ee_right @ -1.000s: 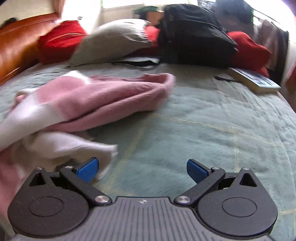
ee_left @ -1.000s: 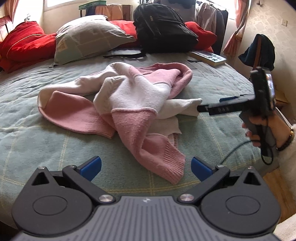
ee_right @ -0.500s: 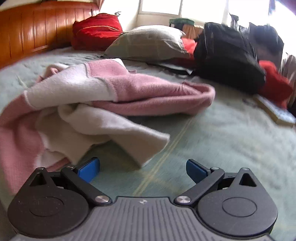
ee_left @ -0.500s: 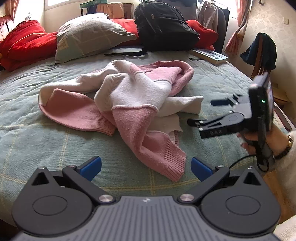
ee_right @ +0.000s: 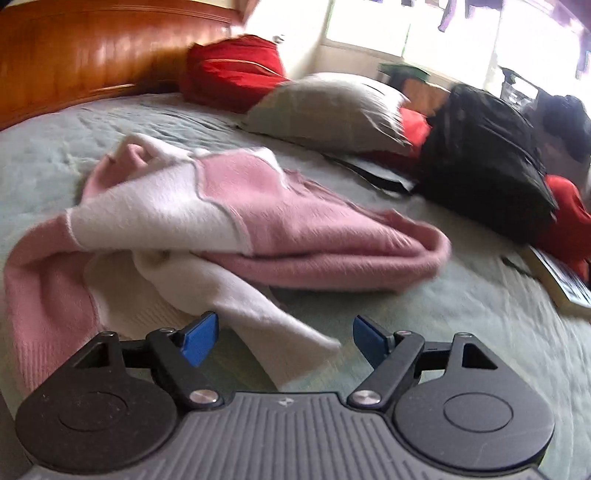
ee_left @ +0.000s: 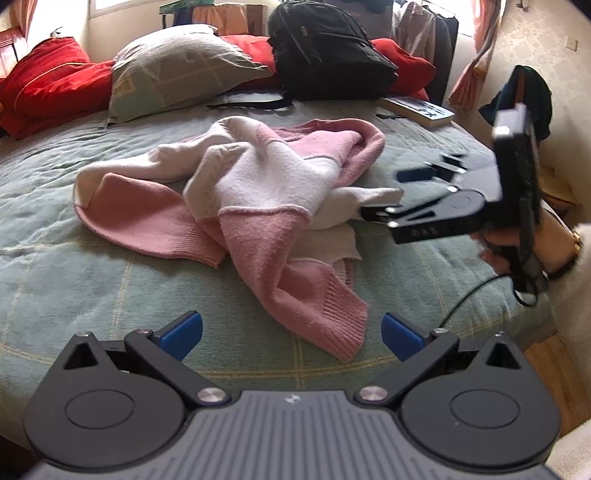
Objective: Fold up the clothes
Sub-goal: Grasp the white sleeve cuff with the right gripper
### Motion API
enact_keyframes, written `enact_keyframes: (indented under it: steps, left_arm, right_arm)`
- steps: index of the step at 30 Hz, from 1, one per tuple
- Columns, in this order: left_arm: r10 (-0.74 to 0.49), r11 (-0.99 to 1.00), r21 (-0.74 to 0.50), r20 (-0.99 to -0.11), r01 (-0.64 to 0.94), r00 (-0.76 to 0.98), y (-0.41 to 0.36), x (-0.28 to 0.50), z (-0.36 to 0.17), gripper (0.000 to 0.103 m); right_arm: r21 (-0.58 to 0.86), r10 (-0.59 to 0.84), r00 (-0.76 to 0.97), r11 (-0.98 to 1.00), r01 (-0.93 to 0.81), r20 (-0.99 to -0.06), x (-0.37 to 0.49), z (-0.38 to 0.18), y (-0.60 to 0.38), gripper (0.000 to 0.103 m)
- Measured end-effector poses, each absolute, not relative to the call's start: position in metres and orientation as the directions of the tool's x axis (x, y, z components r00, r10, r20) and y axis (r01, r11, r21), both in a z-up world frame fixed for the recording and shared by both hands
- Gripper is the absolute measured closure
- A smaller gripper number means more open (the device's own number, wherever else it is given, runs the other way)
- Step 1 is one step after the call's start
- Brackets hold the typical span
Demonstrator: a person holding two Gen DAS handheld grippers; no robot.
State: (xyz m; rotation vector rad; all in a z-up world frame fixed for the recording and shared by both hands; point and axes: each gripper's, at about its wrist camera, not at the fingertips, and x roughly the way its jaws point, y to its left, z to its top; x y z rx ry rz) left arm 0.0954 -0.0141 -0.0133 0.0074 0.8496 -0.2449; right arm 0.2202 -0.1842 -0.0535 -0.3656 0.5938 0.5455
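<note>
One sweater (ee_left: 258, 206) crumpled on bed (ee_left: 74, 280) | soft, floppy knit, light | grab the hem corners | left gripper (ee_left: 291, 330) and right gripper (ee_right: 284, 334) both wide open, empty

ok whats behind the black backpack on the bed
A red pillow shows behind the black backpack, with hanging clothes further back. Whatever sits directly behind it is covered.
</note>
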Motion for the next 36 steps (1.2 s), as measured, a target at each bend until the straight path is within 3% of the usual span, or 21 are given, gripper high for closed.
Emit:
enact_keyframes:
  steps: [6,10,14,16,19,23,34,36]
  left_arm:
    - [-0.206,0.973,-0.088,-0.746,0.213,0.633,-0.012,0.092,-0.014,0.001]
    - [-0.196,0.977,-0.094,-0.754,0.192,0.627,-0.009,0.095,-0.017,0.001]
    - [-0.216,0.972,-0.104,-0.757,0.212,0.617,-0.012,0.096,-0.020,0.001]
    - [-0.223,0.970,-0.106,-0.758,0.221,0.613,-0.014,0.096,-0.021,0.001]
    - [-0.232,0.967,-0.111,-0.757,0.230,0.610,-0.016,0.096,-0.021,0.001]
    - [-0.235,0.966,-0.113,-0.759,0.233,0.608,-0.017,0.097,-0.021,0.001]
    - [-0.238,0.965,-0.119,-0.769,0.232,0.593,-0.019,0.099,-0.026,0.001]
    - [-0.235,0.967,-0.124,-0.772,0.223,0.590,-0.018,0.101,-0.028,0.001]
  right_arm:
    - [-0.073,0.480,0.535,0.694,-0.717,-0.695,0.212,-0.065,-0.169,0.019]
    - [0.000,0.526,0.480,0.674,-0.738,-0.702,0.186,-0.065,-0.175,0.019]
    - [0.189,0.564,0.479,0.757,-0.626,-0.673,0.181,-0.059,-0.204,0.019]
    - [0.348,0.604,0.450,0.774,-0.529,-0.658,0.188,-0.064,-0.225,0.019]
    - [0.562,0.684,0.404,0.730,-0.389,-0.608,0.200,-0.078,-0.252,0.019]
    - [0.719,0.753,0.380,0.644,-0.261,-0.537,0.218,-0.091,-0.266,0.017]
    - [0.867,0.825,0.396,0.482,-0.125,-0.402,0.244,-0.112,-0.266,0.021]
    - [0.845,0.811,0.407,0.513,-0.152,-0.420,0.236,-0.114,-0.261,0.033]
